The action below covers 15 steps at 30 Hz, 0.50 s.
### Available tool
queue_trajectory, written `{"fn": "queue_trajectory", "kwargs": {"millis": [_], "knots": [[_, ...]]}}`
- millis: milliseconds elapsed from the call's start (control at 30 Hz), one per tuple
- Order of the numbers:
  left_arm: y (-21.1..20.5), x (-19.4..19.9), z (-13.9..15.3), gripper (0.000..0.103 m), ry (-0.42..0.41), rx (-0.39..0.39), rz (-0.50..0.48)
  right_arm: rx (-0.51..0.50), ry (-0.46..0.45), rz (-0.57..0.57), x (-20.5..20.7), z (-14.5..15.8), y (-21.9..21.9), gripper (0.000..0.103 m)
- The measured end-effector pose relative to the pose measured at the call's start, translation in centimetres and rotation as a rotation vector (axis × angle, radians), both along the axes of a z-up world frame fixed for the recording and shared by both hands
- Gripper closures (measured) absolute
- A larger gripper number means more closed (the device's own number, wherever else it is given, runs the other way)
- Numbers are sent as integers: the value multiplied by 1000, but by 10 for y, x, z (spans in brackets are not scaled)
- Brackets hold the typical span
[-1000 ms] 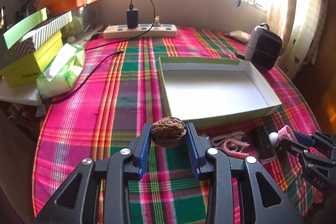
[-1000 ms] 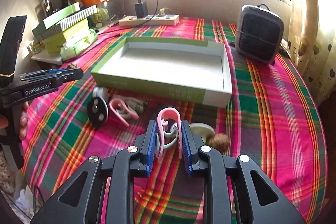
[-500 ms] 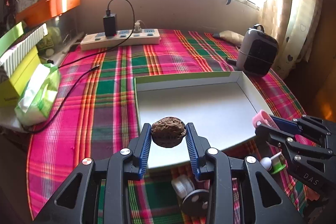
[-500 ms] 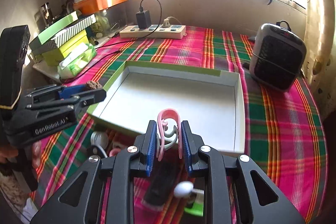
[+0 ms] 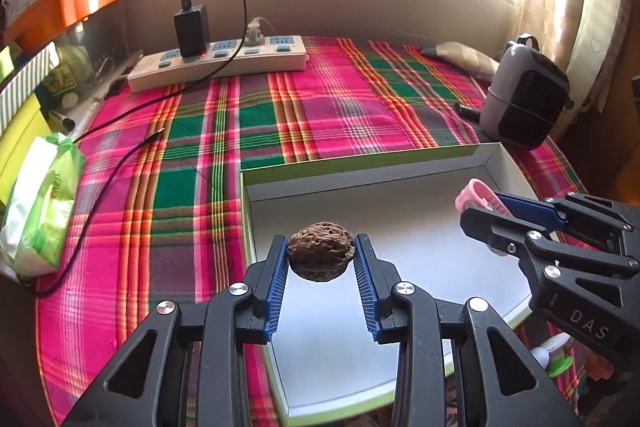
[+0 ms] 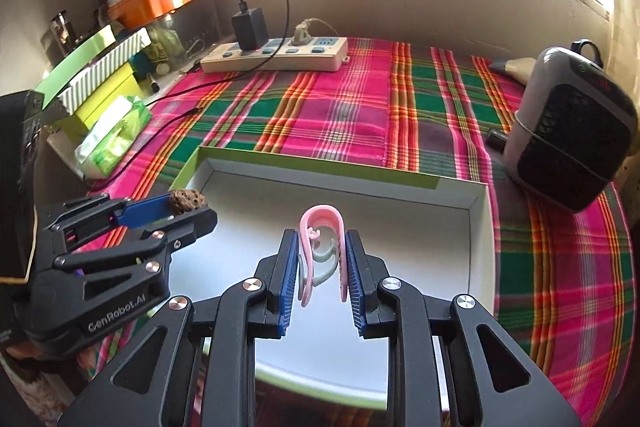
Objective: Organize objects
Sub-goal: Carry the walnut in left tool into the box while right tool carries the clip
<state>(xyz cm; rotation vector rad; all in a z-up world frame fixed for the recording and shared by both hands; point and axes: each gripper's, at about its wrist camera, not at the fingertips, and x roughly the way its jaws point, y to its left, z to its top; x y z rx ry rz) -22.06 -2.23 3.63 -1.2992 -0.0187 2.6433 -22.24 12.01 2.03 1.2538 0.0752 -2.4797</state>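
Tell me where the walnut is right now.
The walnut is clamped in the left hand-held gripper, above the white tray, left of the pink clip.

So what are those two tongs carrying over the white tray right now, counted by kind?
walnut: 1
pink clip with a pale inner hook: 1
Total: 2, both held over the white tray.
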Motion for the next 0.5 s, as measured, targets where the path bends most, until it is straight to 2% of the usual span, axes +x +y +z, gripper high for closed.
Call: {"fn": "queue_trajectory", "kwargs": {"millis": [133, 500], "knots": [[1, -11, -7, 72, -26, -4, 5, -1, -32, -12, -17, -10, -1, 79], [6, -24, -11, 72, -21, -21, -18, 45, -44, -26, -34, -21, -9, 78]]}}
